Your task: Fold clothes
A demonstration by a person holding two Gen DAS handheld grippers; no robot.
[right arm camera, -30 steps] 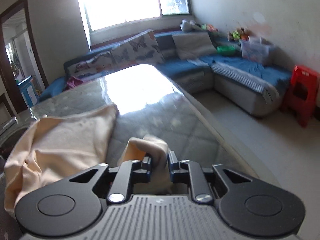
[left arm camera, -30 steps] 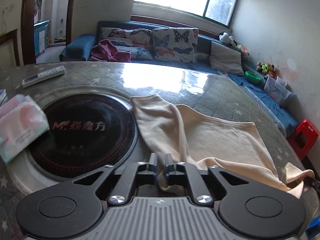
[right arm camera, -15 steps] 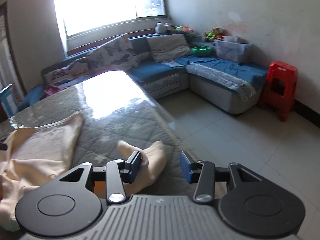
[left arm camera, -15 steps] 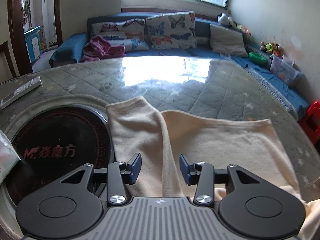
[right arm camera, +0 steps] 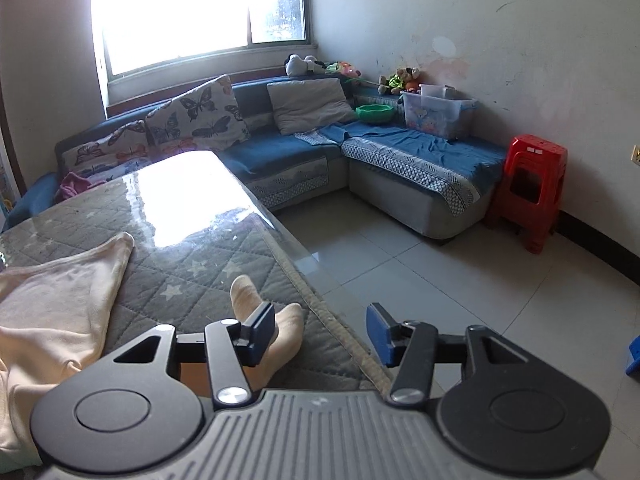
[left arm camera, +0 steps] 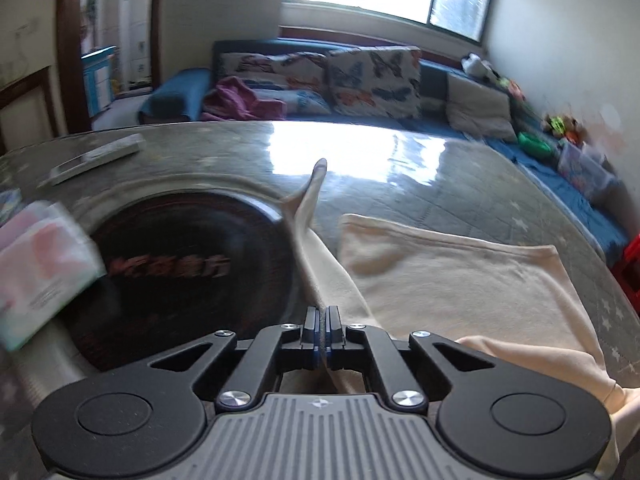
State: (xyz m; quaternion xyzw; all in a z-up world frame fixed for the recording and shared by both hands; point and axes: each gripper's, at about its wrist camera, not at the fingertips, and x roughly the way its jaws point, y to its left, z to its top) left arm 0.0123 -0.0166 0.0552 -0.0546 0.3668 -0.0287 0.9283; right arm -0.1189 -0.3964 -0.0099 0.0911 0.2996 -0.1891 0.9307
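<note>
A cream long-sleeved garment [left arm camera: 452, 276] lies on the quilted table top. My left gripper [left arm camera: 323, 334] is shut on its left sleeve [left arm camera: 310, 216], which is lifted off the table and stands up on edge. My right gripper [right arm camera: 320, 330] is open and empty at the table's right edge. The garment's right sleeve cuff [right arm camera: 256, 300] lies on the table just by the right gripper's left finger. The garment's body shows at the left of the right wrist view [right arm camera: 52, 304].
A black round hotplate [left arm camera: 176, 268] is set in the table, left of the garment. A tissue pack [left arm camera: 36, 268] lies on its left rim and a remote control [left arm camera: 96, 158] farther back. The table edge [right arm camera: 316, 292] drops to a tiled floor. A blue sofa [right arm camera: 360, 152] and red stools [right arm camera: 532, 188] stand beyond.
My left gripper has shut on the left sleeve and lifted it, after being open half a second ago. My right gripper has opened wider and let the right cuff lie on the table.
</note>
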